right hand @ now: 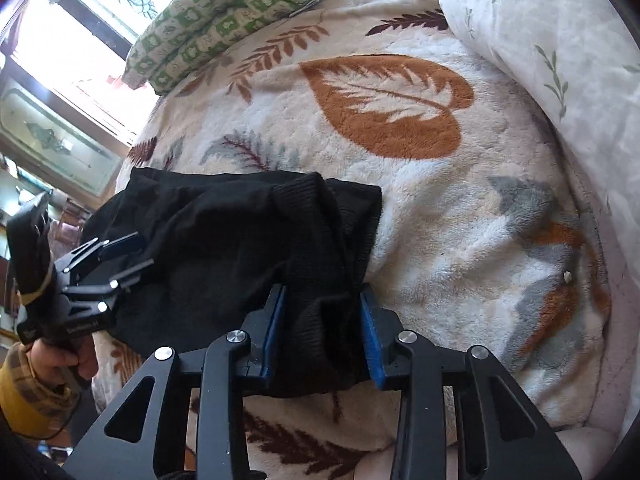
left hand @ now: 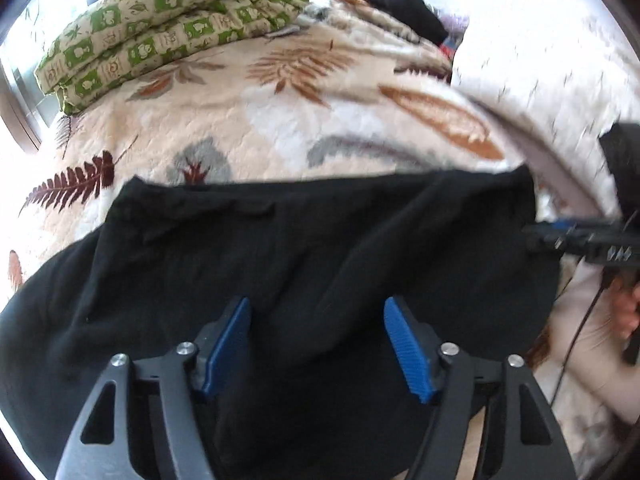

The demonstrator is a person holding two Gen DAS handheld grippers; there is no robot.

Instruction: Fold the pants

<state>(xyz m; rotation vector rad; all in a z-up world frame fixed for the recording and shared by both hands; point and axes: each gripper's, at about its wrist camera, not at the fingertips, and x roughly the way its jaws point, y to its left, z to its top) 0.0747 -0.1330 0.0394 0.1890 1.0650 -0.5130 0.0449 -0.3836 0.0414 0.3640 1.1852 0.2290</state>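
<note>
- We see the black pants (right hand: 240,248) lying on a leaf-printed fleece blanket (right hand: 460,220) that covers the bed, bunched into a broad, wrinkled heap on the near part of the blanket.
- Our right hand-held gripper (right hand: 324,320) has its blue pads (right hand: 276,320) pressed against a thick ribbed fold of the pants; the fabric fills the gap between the jaws, so it is gripping the pants at the end of the heap nearest the white pillow.
- Our left hand-held gripper (left hand: 318,336) sits with its blue pads (left hand: 408,348) spread wide apart over the pants; from its own camera nothing is pinched between them, so it is open.
- From the right wrist view the left hand-held gripper (right hand: 112,256) lies at the opposite end of the pants, its fingers laid against the cloth, with a hand (right hand: 60,356) in a yellow plaid cuff on its handle.
- A green-and-cream checked quilt (left hand: 172,28), folded, rests on the blanket well beyond the pants.
- A white pillow (right hand: 540,32) with small leaf sprigs lies along the blanket's edge, well apart from the pants.
- A second dark garment (left hand: 396,4) sits on the blanket's far side, next to the quilt.
</note>
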